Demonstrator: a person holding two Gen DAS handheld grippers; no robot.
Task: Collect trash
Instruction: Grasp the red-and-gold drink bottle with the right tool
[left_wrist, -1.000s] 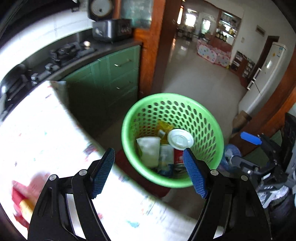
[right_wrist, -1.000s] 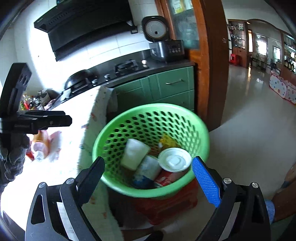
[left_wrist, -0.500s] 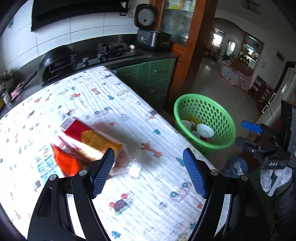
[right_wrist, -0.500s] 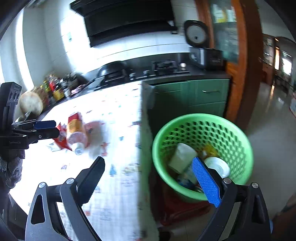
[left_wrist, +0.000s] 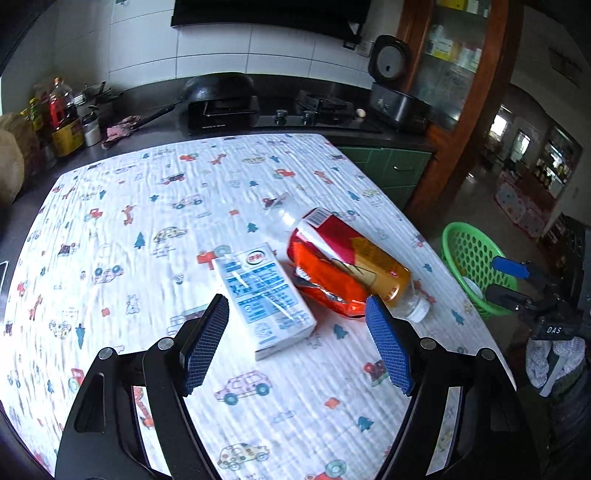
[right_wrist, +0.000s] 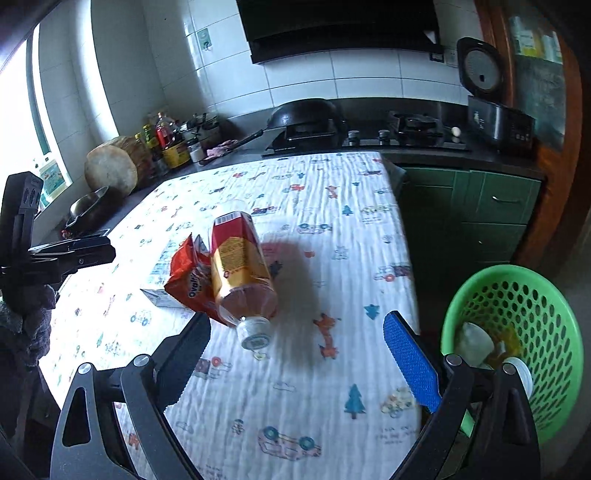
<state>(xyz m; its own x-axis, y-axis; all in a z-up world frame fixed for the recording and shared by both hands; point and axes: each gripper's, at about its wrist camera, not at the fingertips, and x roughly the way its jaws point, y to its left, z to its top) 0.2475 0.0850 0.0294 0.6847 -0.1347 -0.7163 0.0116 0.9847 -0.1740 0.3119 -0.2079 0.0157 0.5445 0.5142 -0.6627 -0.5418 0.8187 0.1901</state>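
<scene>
A white and blue milk carton (left_wrist: 264, 295) lies flat on the patterned tablecloth (left_wrist: 147, 229). Beside it lie a crumpled orange snack bag (left_wrist: 325, 282) and a plastic bottle (left_wrist: 369, 266) with a red and yellow label, on its side. My left gripper (left_wrist: 297, 339) hovers open over the near end of the carton, nothing between its fingers. In the right wrist view the bottle (right_wrist: 240, 273) points its white cap at me, with the bag (right_wrist: 188, 280) and carton (right_wrist: 159, 291) behind. My right gripper (right_wrist: 295, 358) stands open just short of the cap. The green basket (right_wrist: 517, 332) holds cups and wrappers.
The basket (left_wrist: 472, 262) stands on the floor off the table's right edge. A black stove, wok and rice cooker (right_wrist: 491, 114) line the counter behind the table. Bottles and jars (right_wrist: 166, 140) crowd the far left corner. Green cabinets (right_wrist: 480, 214) sit beyond the table.
Both grippers swung left from above the green basket to over the table. The carton, bag and bottle now lie in front of the fingers. Both stayed open and empty.
</scene>
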